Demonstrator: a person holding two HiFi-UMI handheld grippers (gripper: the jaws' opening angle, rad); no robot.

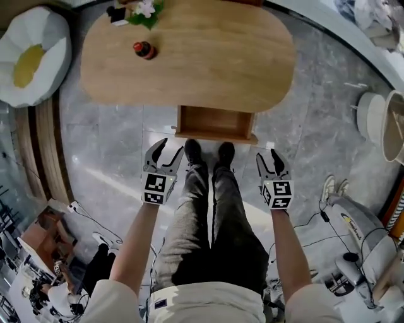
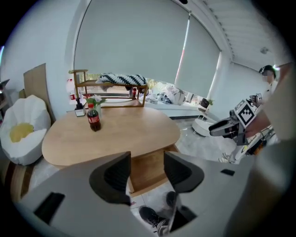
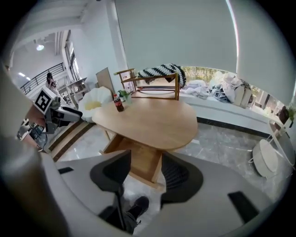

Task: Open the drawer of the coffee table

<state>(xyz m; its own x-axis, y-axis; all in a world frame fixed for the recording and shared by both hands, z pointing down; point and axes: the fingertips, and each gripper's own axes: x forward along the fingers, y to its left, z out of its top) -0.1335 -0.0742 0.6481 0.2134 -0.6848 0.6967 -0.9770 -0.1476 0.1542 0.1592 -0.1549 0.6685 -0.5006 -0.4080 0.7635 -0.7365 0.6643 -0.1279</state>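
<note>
The oval wooden coffee table (image 1: 208,57) stands ahead of me, its drawer (image 1: 216,123) pulled out from under the near edge. My left gripper (image 1: 165,151) hangs open above the floor, just short of the drawer's left corner, holding nothing. My right gripper (image 1: 270,156) hangs open near the drawer's right corner, also with nothing in it. In the left gripper view the jaws (image 2: 147,159) stand apart with the drawer (image 2: 145,178) showing between them, well off. The right gripper view shows its jaws (image 3: 145,157) apart over the drawer (image 3: 141,169).
A cola bottle (image 1: 144,50) and a small plant (image 1: 145,11) stand on the tabletop's far left. A white and yellow beanbag (image 1: 28,57) lies left of the table. My shoes (image 1: 208,153) stand right before the drawer. White round devices (image 1: 372,117) sit at right, cables at lower left.
</note>
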